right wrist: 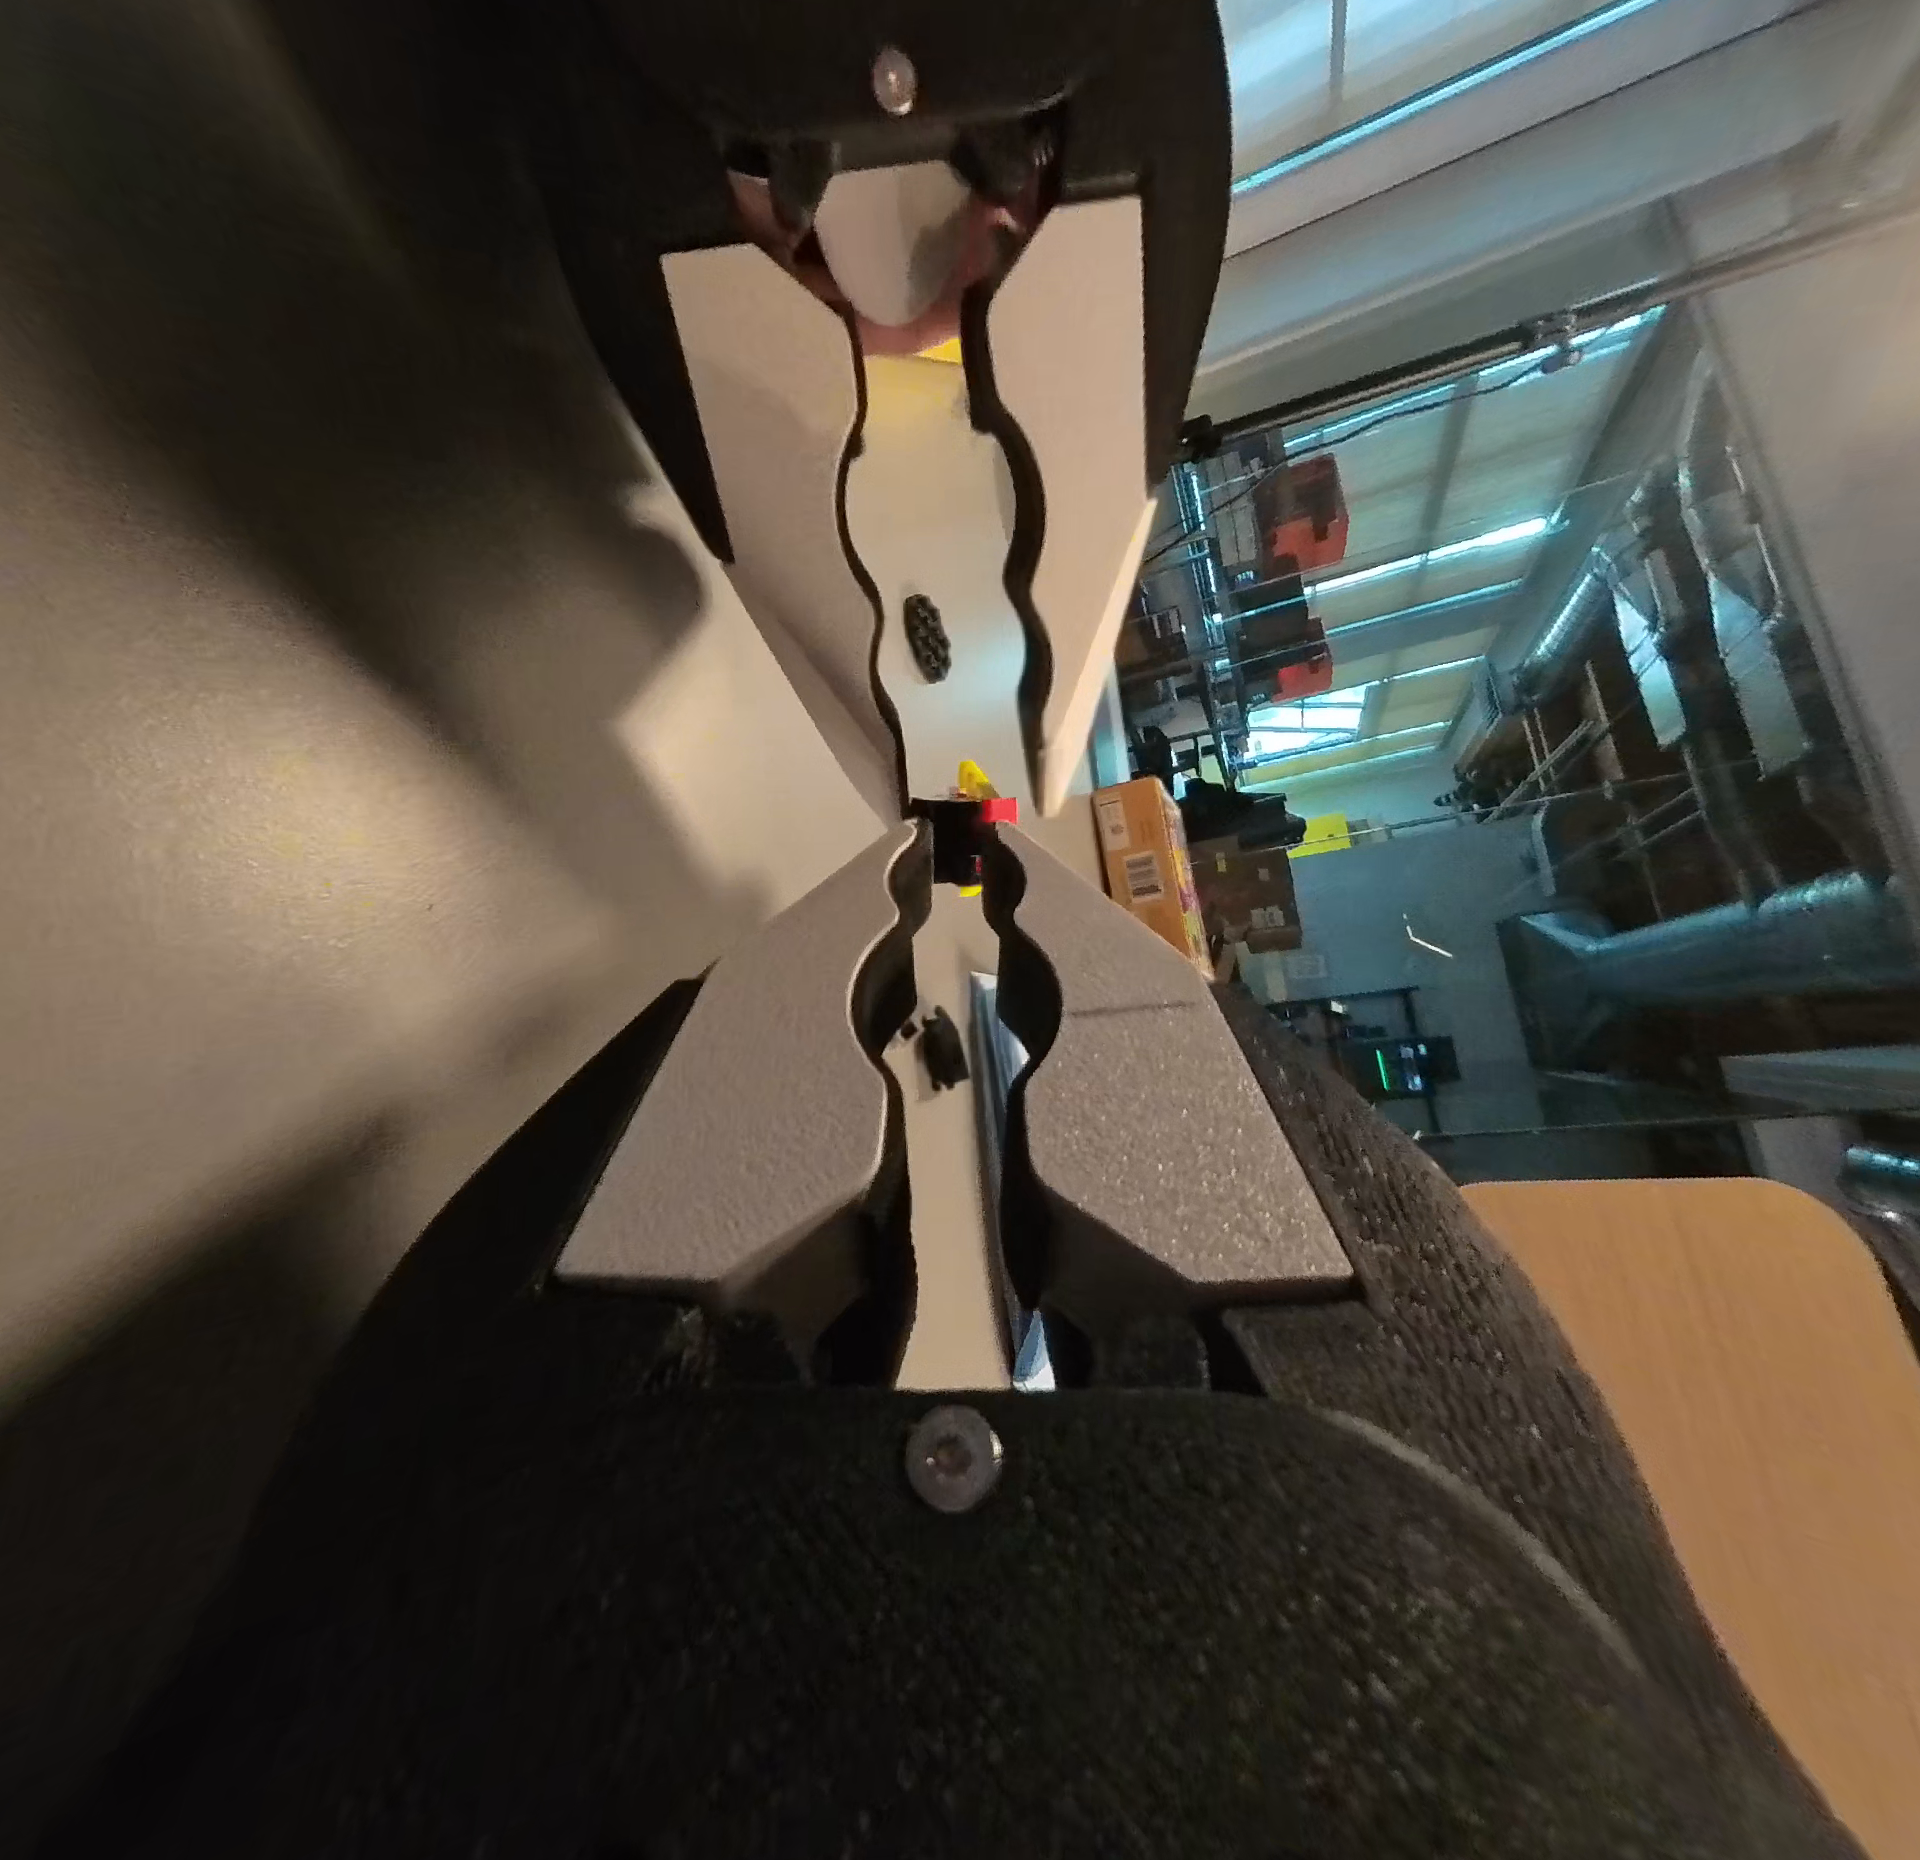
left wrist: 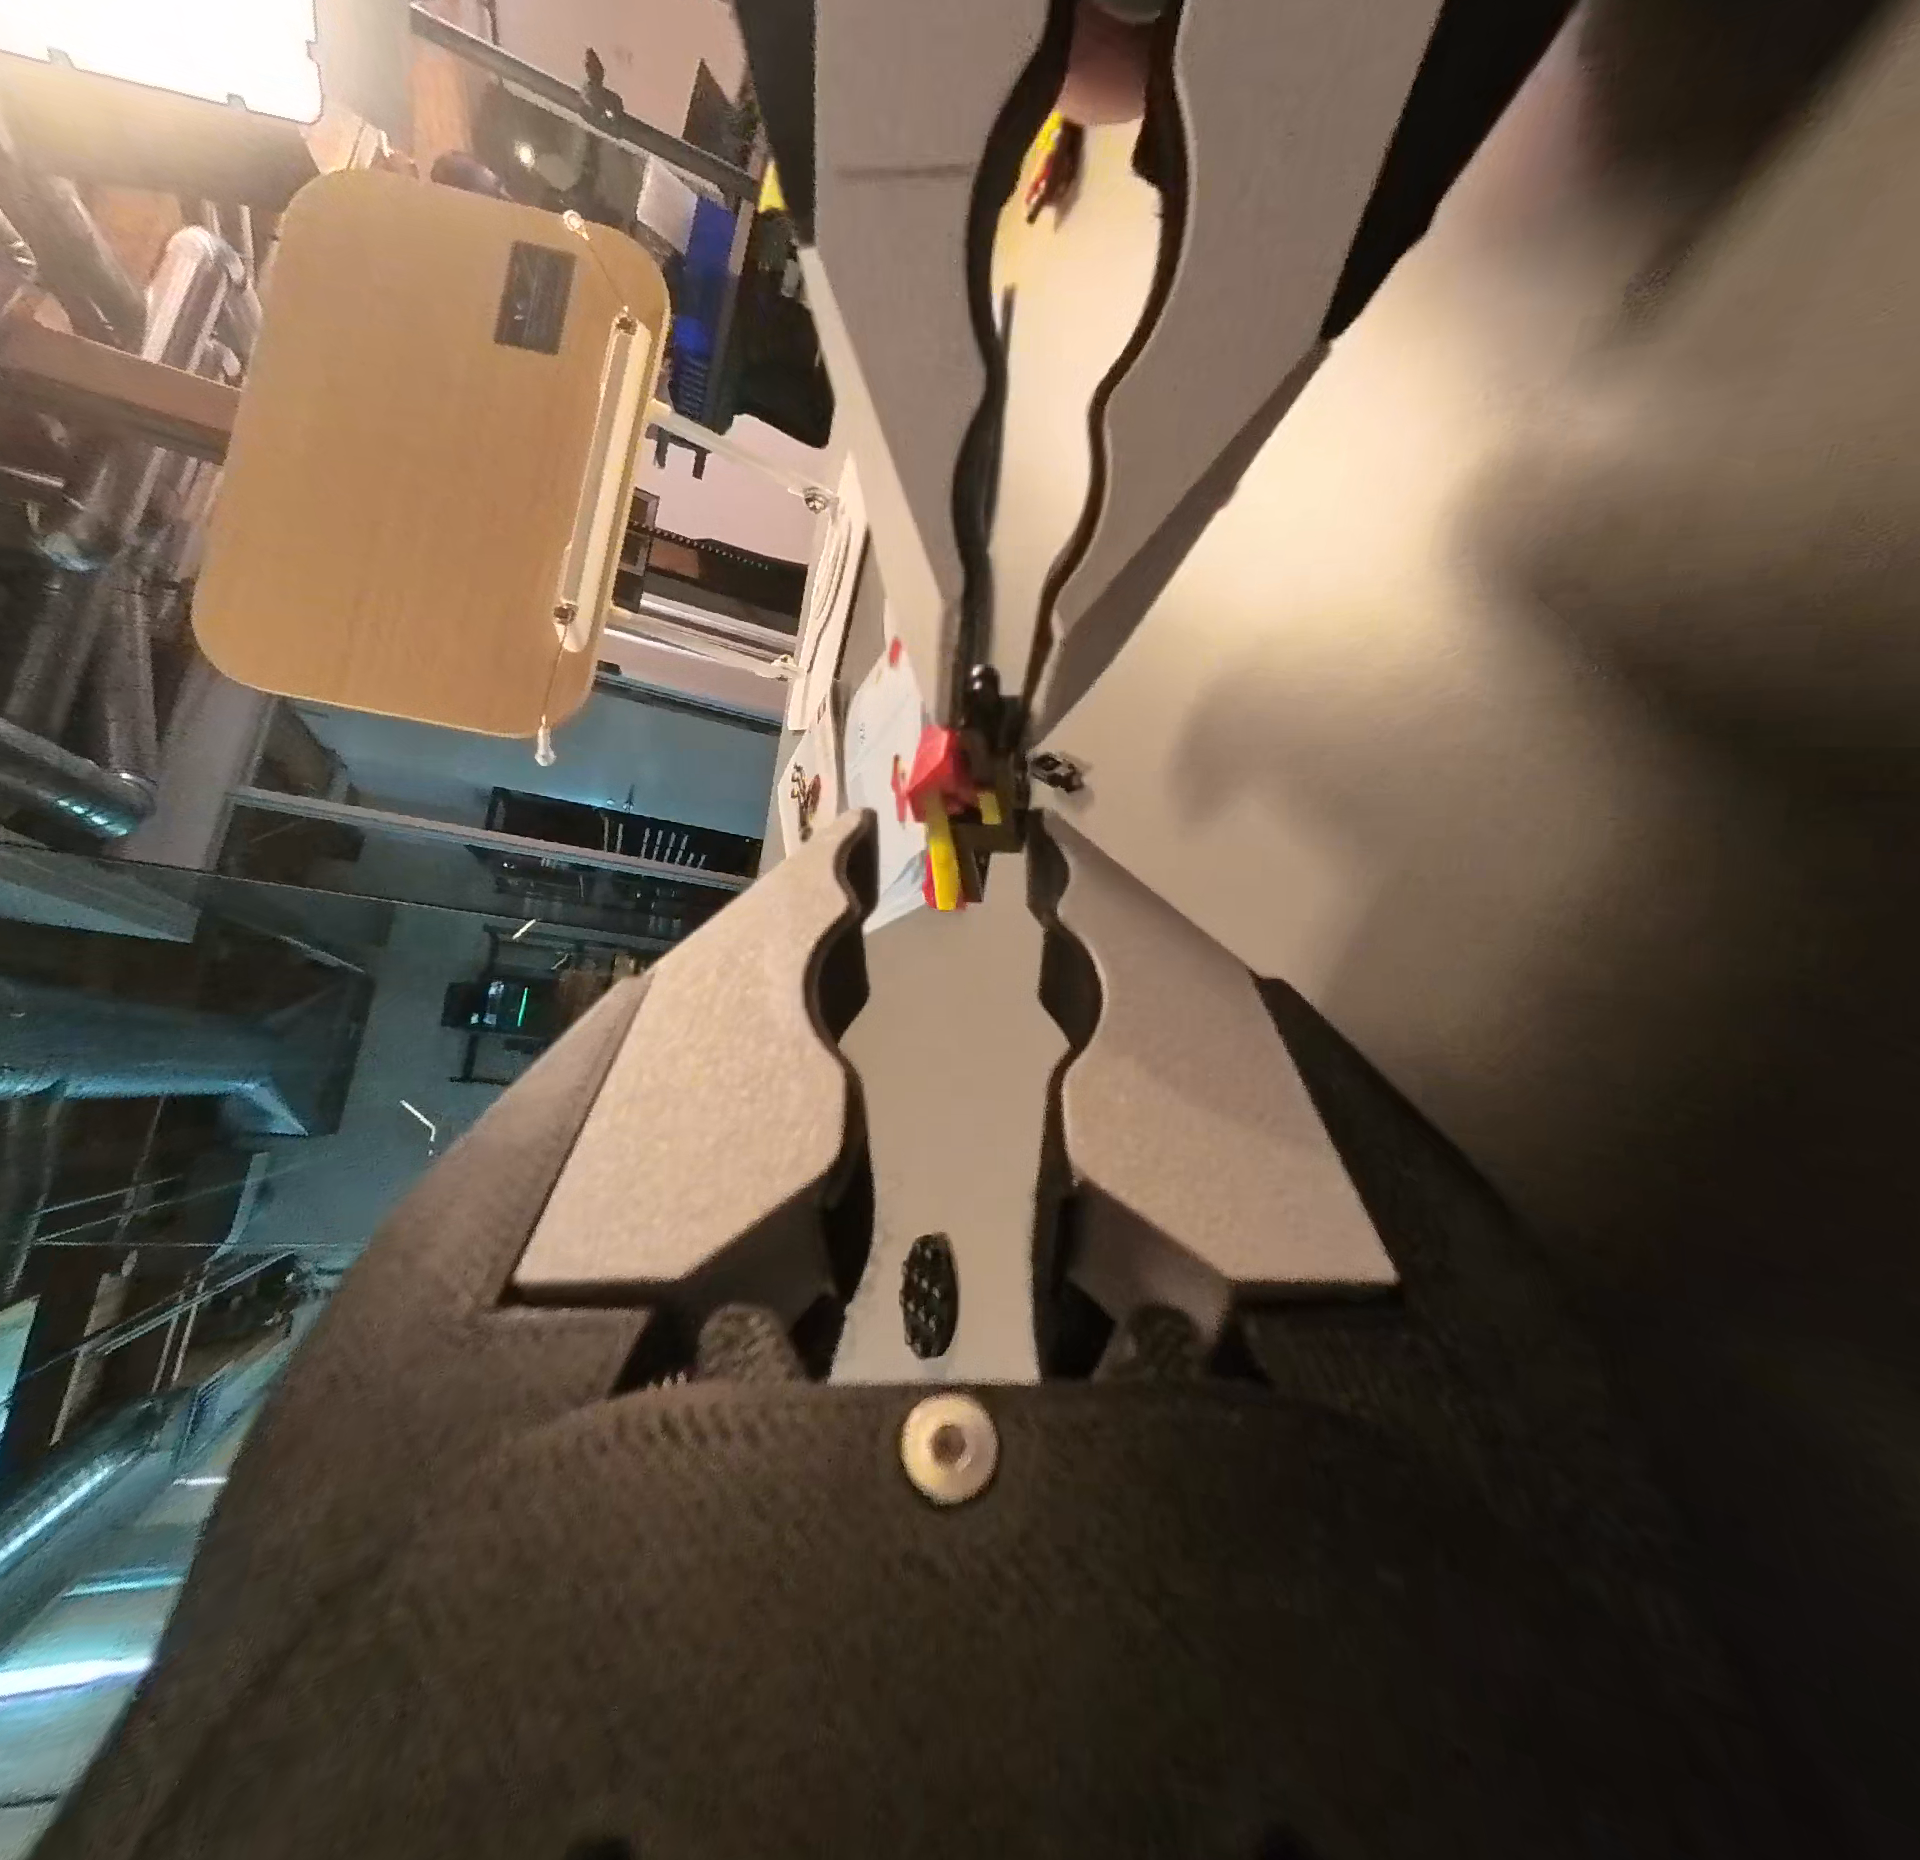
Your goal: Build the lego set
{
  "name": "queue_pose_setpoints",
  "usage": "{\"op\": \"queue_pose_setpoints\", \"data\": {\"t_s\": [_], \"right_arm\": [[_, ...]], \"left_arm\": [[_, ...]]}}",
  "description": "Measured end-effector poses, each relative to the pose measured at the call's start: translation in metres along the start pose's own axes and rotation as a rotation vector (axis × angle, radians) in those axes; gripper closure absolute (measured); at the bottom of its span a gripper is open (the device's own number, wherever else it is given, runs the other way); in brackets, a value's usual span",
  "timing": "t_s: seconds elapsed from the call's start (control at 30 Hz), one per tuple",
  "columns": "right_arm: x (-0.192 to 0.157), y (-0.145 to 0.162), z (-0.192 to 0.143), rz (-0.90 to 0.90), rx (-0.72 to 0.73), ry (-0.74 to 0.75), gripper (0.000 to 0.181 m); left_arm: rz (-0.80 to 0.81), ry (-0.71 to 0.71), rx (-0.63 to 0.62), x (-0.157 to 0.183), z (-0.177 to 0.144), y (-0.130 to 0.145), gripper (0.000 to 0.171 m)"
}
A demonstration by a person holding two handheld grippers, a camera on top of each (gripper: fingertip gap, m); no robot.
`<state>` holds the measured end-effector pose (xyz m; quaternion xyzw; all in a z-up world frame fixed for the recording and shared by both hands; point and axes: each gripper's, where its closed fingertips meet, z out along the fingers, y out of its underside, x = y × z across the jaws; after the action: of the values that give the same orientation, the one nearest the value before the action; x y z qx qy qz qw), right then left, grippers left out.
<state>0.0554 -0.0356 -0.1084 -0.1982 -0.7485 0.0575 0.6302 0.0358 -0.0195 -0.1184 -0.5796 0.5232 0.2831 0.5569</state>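
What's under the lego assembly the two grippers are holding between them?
Under the lego assembly lies the white table, with a black studded piece nearer the left gripper. Directly beneath is hidden by the fingers.

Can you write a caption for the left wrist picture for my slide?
Two grippers meet tip to tip over a white table, the right gripper pinching a small red, yellow and black lego piece.

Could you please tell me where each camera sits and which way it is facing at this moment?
Left wrist view: on the left gripper, rolled sideways, looking along its parted jaws at the lego assembly and the right gripper opposite.
Right wrist view: on the right gripper, facing back at the left gripper; its jaws pinch the lego assembly.
Shared: both grippers, the lego assembly, a black studded piece on the table.
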Motion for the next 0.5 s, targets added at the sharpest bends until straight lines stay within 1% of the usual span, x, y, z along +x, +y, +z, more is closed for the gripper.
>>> {"op": "queue_pose_setpoints", "data": {"t_s": [0.03, 0.13, 0.17, 0.23, 0.3, 0.33, 0.37, 0.5], "right_arm": [[-0.001, 0.000, 0.000, -0.001, -0.001, -0.005, 0.175], [-0.008, -0.002, 0.000, 0.003, 0.023, -0.047, 0.178], [-0.009, -0.003, -0.001, 0.005, 0.041, -0.063, 0.177], [-0.007, 0.000, -0.001, 0.023, 0.041, -0.064, 0.165], [-0.004, 0.005, -0.001, 0.040, 0.031, -0.060, 0.153], [-0.003, 0.006, -0.001, 0.036, 0.034, -0.059, 0.152], [-0.003, 0.006, -0.001, 0.021, 0.033, -0.052, 0.152], [-0.009, 0.003, -0.001, -0.089, 0.031, -0.041, 0.161]], "left_arm": [[0.023, 0.008, -0.005, 0.002, 0.002, -0.001, 0.151], [0.123, -0.014, -0.025, 0.004, 0.007, -0.005, 0.153], [0.148, -0.019, -0.026, 0.004, 0.008, -0.008, 0.153], [0.181, -0.031, -0.021, 0.002, 0.011, -0.012, 0.153], [0.180, -0.028, -0.004, 0.002, 0.013, -0.018, 0.154], [0.173, -0.023, 0.008, 0.002, 0.014, -0.021, 0.154], [0.167, -0.014, 0.020, 0.003, 0.014, -0.024, 0.154], [0.178, 0.000, 0.042, 0.005, 0.015, -0.031, 0.154]]}}
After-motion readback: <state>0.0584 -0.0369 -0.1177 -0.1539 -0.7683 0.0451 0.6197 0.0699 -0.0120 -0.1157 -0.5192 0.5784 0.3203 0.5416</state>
